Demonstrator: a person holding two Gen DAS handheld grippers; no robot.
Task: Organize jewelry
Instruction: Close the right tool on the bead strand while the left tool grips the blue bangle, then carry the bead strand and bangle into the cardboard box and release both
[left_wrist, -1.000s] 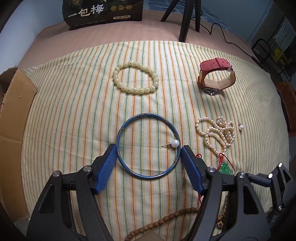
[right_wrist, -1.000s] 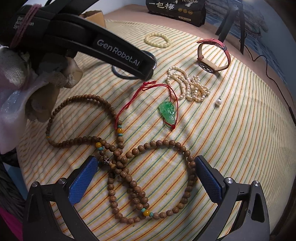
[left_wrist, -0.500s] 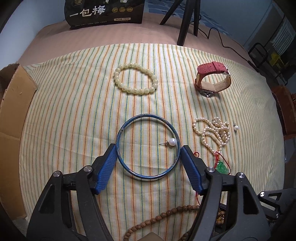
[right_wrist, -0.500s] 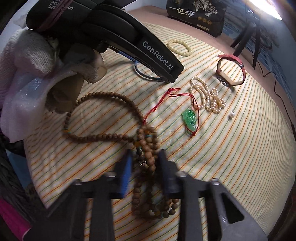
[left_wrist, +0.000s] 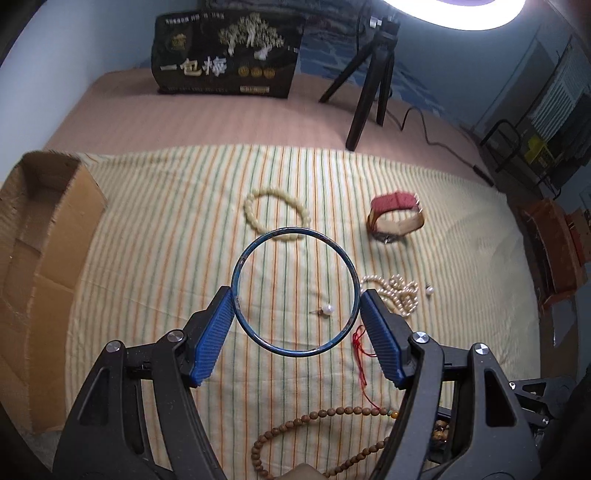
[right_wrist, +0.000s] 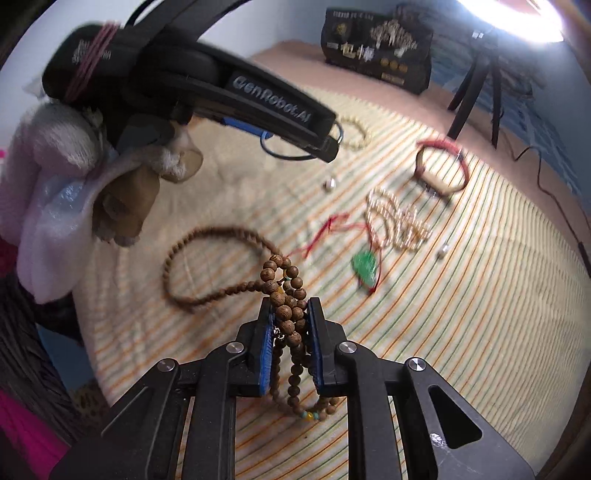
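Observation:
My left gripper is shut on a blue bangle, its pads pressing the ring's two sides. It holds the ring above the striped cloth. Seen through the ring, a pearl stud lies on the cloth. My right gripper is shut on a bunch of strands of the wooden bead necklace. One loop of it trails on the cloth and others hang between the fingers. A jade pendant on a red cord lies just beyond.
On the cloth lie a cream bead bracelet, a red-strapped watch, a pearl necklace and a second pearl stud. An open cardboard box stands at the left. A black bag and a tripod stand behind.
My right gripper has shut on the wooden beads and lifted them. My left gripper has risen with the blue bangle, leaving the pearl stud on the cloth.

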